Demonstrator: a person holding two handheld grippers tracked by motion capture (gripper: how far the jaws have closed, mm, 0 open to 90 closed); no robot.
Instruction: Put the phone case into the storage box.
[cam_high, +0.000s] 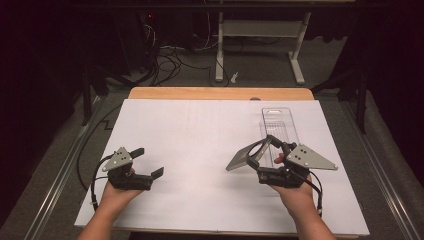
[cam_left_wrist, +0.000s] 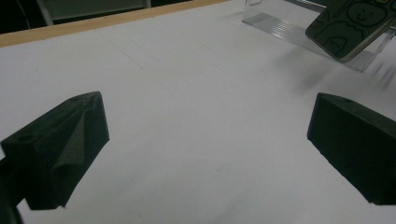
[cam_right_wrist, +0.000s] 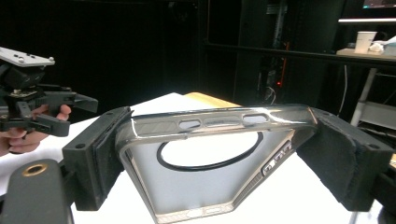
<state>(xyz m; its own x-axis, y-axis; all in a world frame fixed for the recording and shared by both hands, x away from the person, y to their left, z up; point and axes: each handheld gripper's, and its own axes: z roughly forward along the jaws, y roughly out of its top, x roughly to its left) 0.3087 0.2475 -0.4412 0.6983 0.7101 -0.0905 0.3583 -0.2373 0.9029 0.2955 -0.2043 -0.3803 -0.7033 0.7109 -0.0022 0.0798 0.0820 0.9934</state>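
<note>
A translucent smoky phone case with a ring on its back is held above the white sheet, tilted, with my right gripper shut on its long sides. In the right gripper view the case spans the gap between both black pads. My left gripper hovers low over the left part of the sheet, open, with nothing between its jaws. From the left gripper view the case appears at the top right with a doodle pattern. A clear plastic packaging tray lies flat just beyond the right gripper.
A white sheet covers the wooden table. Beyond the table stand white desk legs with cables on the floor. Metal rails run along both sides. A paper cup sits on a far desk.
</note>
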